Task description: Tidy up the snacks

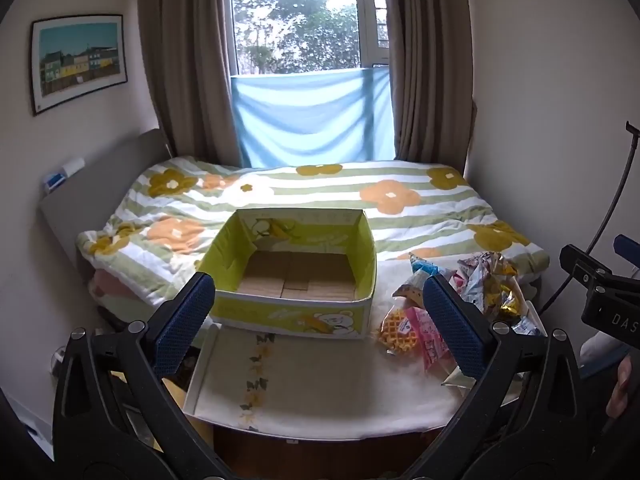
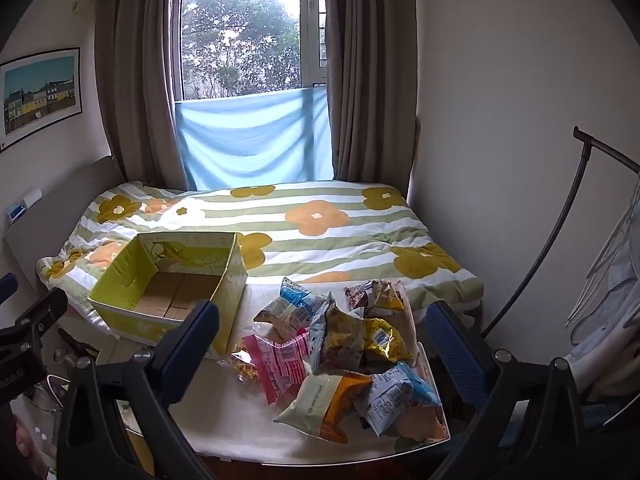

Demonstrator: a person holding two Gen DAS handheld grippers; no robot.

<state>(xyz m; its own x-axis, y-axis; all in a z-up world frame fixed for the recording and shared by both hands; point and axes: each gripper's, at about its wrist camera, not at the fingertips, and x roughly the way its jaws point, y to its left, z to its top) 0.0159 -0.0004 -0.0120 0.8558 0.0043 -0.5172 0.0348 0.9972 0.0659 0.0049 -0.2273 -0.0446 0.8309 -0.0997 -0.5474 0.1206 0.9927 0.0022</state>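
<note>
Crinkly foil snack packets (image 2: 344, 356), light and slippery beside the empty yellow-green cardboard box (image 2: 168, 284), want pinching at sealed edges; both left tongs (image 1: 318, 328) and right tongs (image 2: 322, 344) gape apart, empty.

place: a home bedroom I'm working in | bed: flowered, green-striped quilt (image 1: 320, 196) over a bed with a grey headboard (image 1: 100, 184) | window (image 2: 240, 40): brown curtains (image 1: 184, 60), a blue cloth (image 1: 312, 120) across its lower part, trees outside | wall: framed picture of coloured houses (image 1: 78, 60)
</note>
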